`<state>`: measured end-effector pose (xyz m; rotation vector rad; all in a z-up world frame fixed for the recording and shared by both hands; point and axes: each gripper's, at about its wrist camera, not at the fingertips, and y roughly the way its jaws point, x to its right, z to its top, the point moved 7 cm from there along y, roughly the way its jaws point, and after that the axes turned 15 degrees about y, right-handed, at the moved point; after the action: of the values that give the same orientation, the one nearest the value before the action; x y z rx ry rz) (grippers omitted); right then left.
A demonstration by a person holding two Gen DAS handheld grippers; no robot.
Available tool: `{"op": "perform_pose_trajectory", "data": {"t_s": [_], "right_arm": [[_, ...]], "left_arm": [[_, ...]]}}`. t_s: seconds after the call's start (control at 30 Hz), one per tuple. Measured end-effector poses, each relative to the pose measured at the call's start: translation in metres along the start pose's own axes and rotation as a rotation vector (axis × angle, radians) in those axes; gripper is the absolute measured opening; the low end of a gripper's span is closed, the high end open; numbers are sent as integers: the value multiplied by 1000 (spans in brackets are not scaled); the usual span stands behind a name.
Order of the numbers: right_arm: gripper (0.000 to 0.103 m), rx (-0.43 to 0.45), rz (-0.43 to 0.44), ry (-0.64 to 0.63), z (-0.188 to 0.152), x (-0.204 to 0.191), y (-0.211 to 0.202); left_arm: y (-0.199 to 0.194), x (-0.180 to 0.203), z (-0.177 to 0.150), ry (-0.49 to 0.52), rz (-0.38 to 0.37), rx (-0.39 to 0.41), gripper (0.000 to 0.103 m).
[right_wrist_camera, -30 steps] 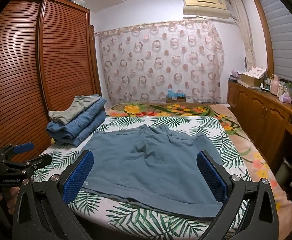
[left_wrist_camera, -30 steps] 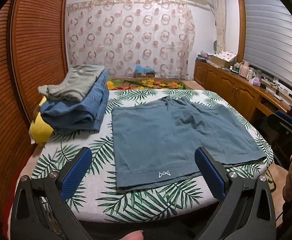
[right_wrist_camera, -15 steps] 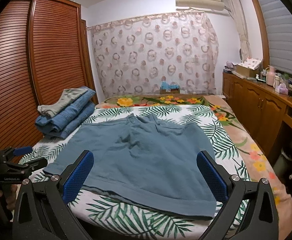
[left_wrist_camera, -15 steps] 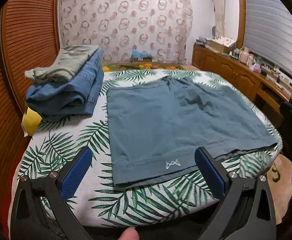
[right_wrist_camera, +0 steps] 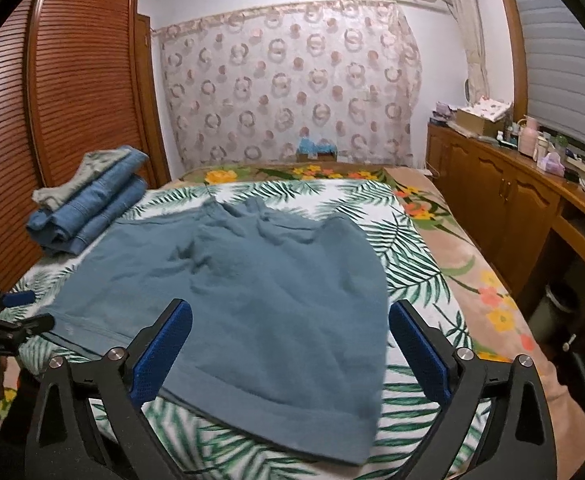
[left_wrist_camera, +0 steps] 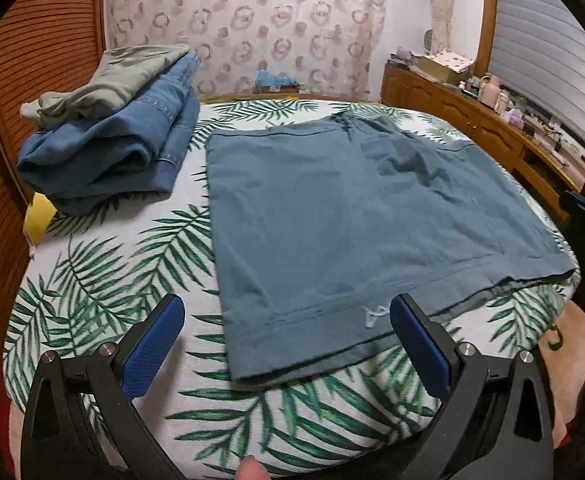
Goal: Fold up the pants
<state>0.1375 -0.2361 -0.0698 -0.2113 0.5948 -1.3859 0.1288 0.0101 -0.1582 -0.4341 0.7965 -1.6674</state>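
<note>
A folded pile (left_wrist_camera: 108, 148) of jeans and a grey garment sits at the left of the bed (left_wrist_camera: 104, 280), and just beside it the blue pants (left_wrist_camera: 356, 216) lie flat across the leaf-print sheet. The left gripper (left_wrist_camera: 286, 336) hangs wide open over their near hem, holding nothing. The right gripper (right_wrist_camera: 290, 340), its jaws closing from wide, hovers over the pants' other near edge, gripping nothing.

The left gripper (left_wrist_camera: 284, 330) tilts down over the bed's near edge, jaws spread wide with nothing pressed between its blue pads (left_wrist_camera: 152, 350). The right gripper (right_wrist_camera: 290, 342) hangs near the same edge, jaws closing slightly from their widest, gripping nothing.
</note>
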Motion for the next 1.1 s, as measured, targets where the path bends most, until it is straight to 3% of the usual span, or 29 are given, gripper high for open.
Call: {"op": "perform_pose_trajectory", "data": {"t_s": [0.2,0.27,0.47,0.6,1.1], "right_arm": [[83,-51,-5,7,24,1,10],[69,-71,-9,8,30,5,16],[49,-114,-44,20,55,16,36],[45,-159,-114,55,71,26,59],[44,-272,-152,47,92,3,100]], "left_arm": [[4,-5,13,26,15,15,103],[6,-7,20,30,2,24,103],[13,-9,36,38,-24,39,103],[18,-11,42,36,-36,33,103],[42,-3,27,36,-78,-43,103]]}}
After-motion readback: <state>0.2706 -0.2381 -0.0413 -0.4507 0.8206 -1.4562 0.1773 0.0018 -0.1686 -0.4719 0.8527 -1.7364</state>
